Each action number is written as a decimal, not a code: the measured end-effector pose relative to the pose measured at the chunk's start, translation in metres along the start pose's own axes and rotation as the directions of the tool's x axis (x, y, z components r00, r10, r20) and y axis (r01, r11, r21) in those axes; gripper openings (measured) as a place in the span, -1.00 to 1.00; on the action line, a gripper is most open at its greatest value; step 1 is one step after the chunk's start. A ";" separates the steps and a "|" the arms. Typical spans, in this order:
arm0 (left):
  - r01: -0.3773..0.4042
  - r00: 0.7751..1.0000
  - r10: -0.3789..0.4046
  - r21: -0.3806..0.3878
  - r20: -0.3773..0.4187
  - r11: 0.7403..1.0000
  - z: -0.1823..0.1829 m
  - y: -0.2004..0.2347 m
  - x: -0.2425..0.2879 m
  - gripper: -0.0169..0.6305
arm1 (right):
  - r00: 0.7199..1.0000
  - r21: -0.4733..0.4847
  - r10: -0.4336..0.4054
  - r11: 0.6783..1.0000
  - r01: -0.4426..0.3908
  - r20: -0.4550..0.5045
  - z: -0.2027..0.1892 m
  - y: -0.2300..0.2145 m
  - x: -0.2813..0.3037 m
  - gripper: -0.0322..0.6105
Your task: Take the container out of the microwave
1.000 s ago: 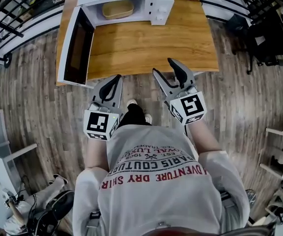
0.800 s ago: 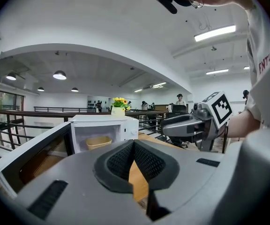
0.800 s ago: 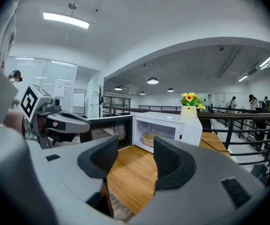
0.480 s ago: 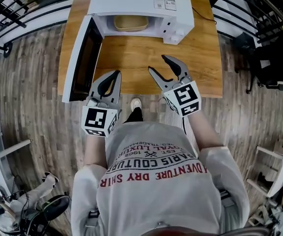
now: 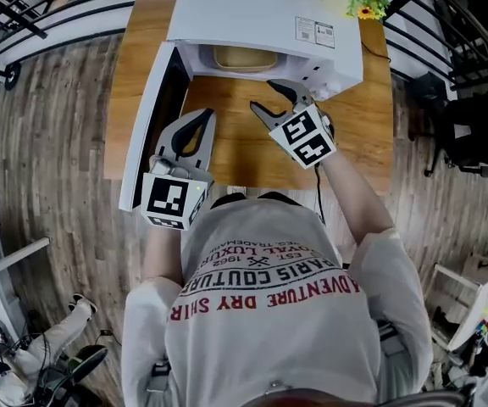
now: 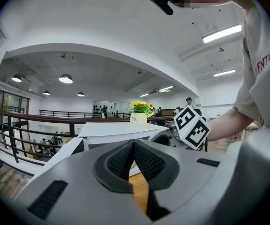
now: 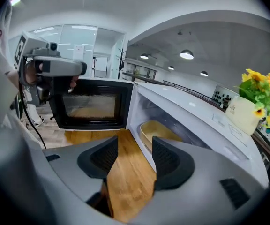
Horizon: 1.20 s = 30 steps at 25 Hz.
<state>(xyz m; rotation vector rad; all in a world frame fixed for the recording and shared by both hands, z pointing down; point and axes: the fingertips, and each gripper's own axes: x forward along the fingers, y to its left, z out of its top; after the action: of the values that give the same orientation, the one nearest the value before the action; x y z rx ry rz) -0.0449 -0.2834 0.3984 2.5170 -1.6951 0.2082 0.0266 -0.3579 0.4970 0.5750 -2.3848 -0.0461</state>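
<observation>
Forward since a second ago, the right hand-held gripper point(image 5: 263, 97), jaws wide and empty, hovers over the wooden table point(image 5: 235, 147) at the mouth of the open white microwave point(image 5: 252, 11). The left hand-held gripper point(image 5: 200, 119) trails, jaws together. Nothing is grasped yet: the shallow, tan, oval container point(image 7: 156, 132) sits inside the cavity, smooth-rimmed.

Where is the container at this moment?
In the head view, the container sits inside the open microwave at top centre, just ahead of the right gripper.

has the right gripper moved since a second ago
Yes. The right gripper went forward, from the table's near edge to just before the microwave's open mouth.
</observation>
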 end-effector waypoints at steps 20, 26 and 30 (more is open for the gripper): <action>-0.029 0.999 0.028 -0.045 -0.026 0.999 -0.014 0.031 0.022 -0.91 | 0.915 -0.466 0.022 0.856 -0.225 -0.402 -0.054 -0.033 0.138 -0.28; -0.024 0.999 0.022 -0.034 -0.043 0.999 -0.016 0.032 0.020 -0.91 | 0.910 -0.470 0.016 0.852 -0.230 -0.415 -0.059 -0.042 0.142 -0.73; -0.024 0.999 0.023 -0.025 -0.047 0.999 -0.016 0.032 0.018 -0.91 | 0.920 -0.461 0.027 0.859 -0.222 -0.392 -0.056 -0.039 0.136 -0.78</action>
<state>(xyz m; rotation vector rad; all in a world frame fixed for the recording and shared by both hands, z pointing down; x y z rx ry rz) -0.0692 -0.3092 0.4176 2.4557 -1.6991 0.2434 -0.0148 -0.4433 0.6163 0.1541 -1.9202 -0.4449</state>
